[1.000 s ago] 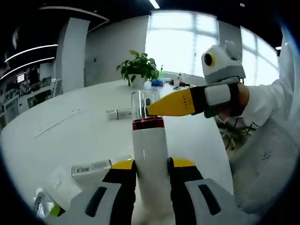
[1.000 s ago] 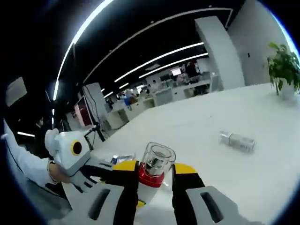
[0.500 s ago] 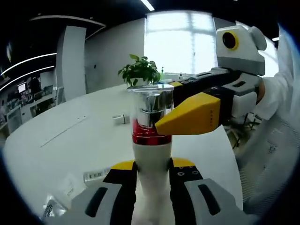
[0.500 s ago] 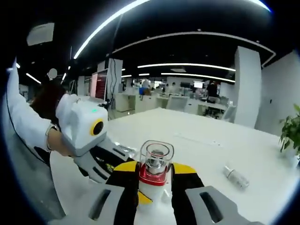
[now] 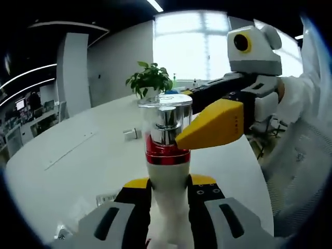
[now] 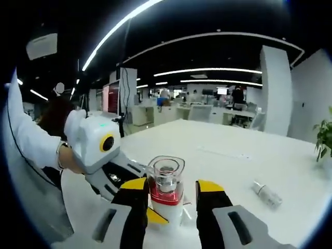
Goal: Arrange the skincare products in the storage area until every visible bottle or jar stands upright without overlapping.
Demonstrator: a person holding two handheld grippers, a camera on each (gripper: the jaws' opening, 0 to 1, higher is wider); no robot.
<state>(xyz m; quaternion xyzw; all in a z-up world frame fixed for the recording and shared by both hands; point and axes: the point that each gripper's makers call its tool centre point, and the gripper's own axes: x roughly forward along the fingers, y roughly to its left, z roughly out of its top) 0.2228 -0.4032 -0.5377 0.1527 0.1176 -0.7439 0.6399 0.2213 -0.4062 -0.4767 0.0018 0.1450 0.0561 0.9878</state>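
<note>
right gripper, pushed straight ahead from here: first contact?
Likely the clear cap of the white bottle, standing between the right gripper jaws with a gap on the right side. The left gripper grips the bottle just behind; depth is uncertain.

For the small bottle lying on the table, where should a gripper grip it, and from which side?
Grip the lying bottle across the middle of its body, coming from above with jaws straddling its long axis. It lies flat on the white table, so its round sides are exposed; the cap end probably offers less grip.

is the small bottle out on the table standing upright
No, the small bottle lies on its side on the white table.
</note>
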